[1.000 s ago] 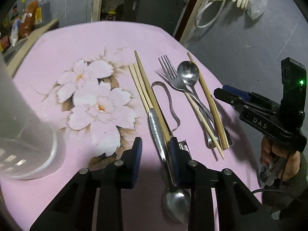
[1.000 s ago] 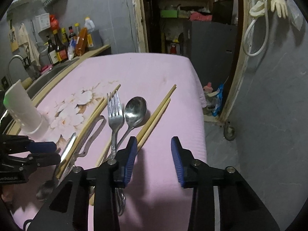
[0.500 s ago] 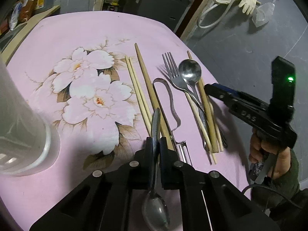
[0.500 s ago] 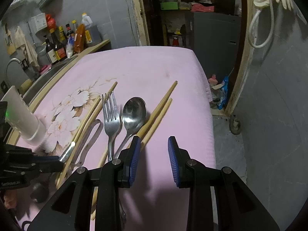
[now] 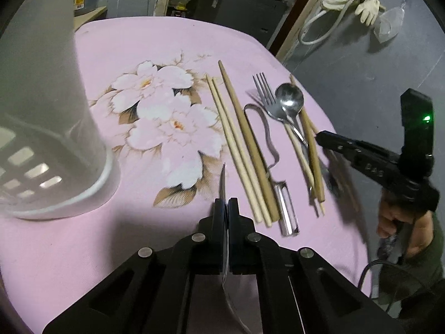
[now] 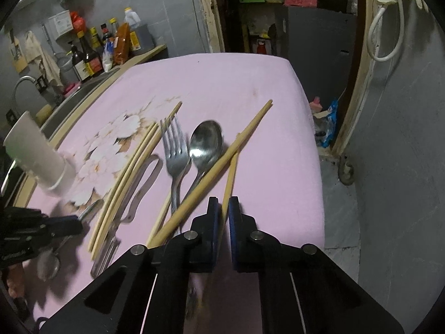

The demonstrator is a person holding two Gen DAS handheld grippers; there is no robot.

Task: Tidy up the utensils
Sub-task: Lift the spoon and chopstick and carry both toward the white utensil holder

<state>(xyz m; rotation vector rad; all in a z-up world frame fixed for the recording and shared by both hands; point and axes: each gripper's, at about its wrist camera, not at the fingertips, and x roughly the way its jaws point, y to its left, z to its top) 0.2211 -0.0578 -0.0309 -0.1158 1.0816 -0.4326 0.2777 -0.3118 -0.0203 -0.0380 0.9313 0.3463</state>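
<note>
A table covered in a pink floral cloth carries everything. A peeler lies on it near the middle of the spread. Just left of the peeler lie three chopsticks side by side. Just right of the peeler lie a fork and a spoon, over more chopsticks. Well left of the peeler stands a white utensil holder.

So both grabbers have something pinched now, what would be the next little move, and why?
Probably the left gripper swings its spoon leftward, over the white holder. Its jaws are shut on the handle and the spoon is already off the cloth, with the holder standing just beside it. The right gripper grips a chopstick and would likely follow.
</note>
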